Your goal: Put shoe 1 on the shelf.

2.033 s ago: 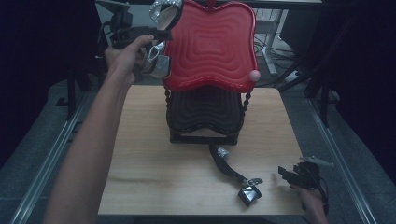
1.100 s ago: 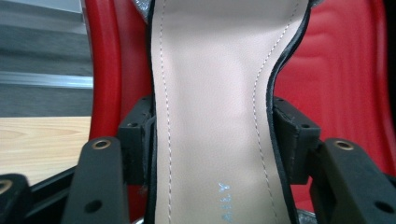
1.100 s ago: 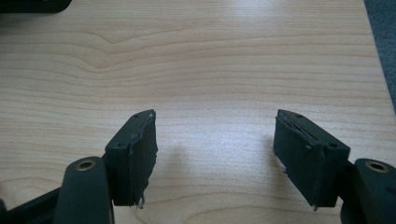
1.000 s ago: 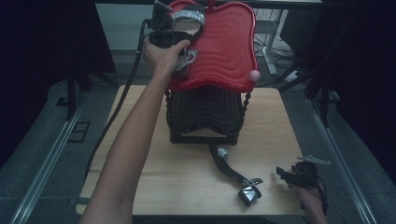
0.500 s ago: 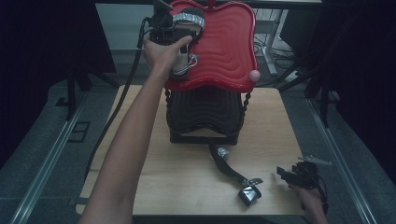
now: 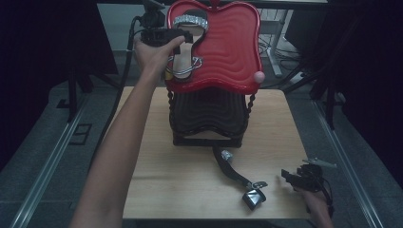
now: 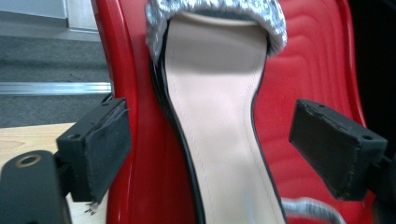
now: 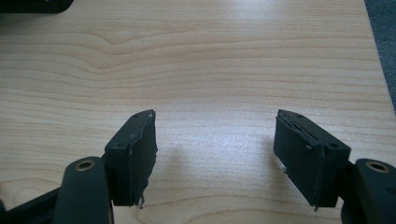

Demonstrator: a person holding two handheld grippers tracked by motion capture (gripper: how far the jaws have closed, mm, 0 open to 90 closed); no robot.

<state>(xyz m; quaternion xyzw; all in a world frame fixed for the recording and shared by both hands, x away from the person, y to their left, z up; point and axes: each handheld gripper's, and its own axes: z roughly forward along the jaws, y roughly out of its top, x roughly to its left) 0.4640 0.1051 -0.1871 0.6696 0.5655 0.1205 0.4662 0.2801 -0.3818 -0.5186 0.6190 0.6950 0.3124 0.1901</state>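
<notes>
A sandal (image 6: pixel 187 47) with a beige insole and a glittery silver strap lies on the left side of the red apple-shaped tray (image 6: pixel 233 47), the top tier of a black stand. My left gripper (image 6: pixel 183 40) is at the tray's left rim. It is open, and its jaws straddle the sandal (image 7: pixel 215 116) and the tray's rim (image 7: pixel 116 70) without pressing on them. A second sandal (image 6: pixel 235 173), black with a silver strap, lies on the table in front of the stand. My right gripper (image 6: pixel 297 176) rests low at the table's front right corner, open (image 8: pixel 217 156) over bare wood.
The stand's black lower tier (image 6: pixel 206 114) sits mid-table under the red tray. The wooden table (image 6: pixel 152 166) has bare wood left of the stand and along the front. Dark floor and metal rails surround the table.
The left hand carried the silver-strapped sandal from beyond the tray's upper left onto the red tray, then drew back a little to the left. The right gripper has stayed put.
</notes>
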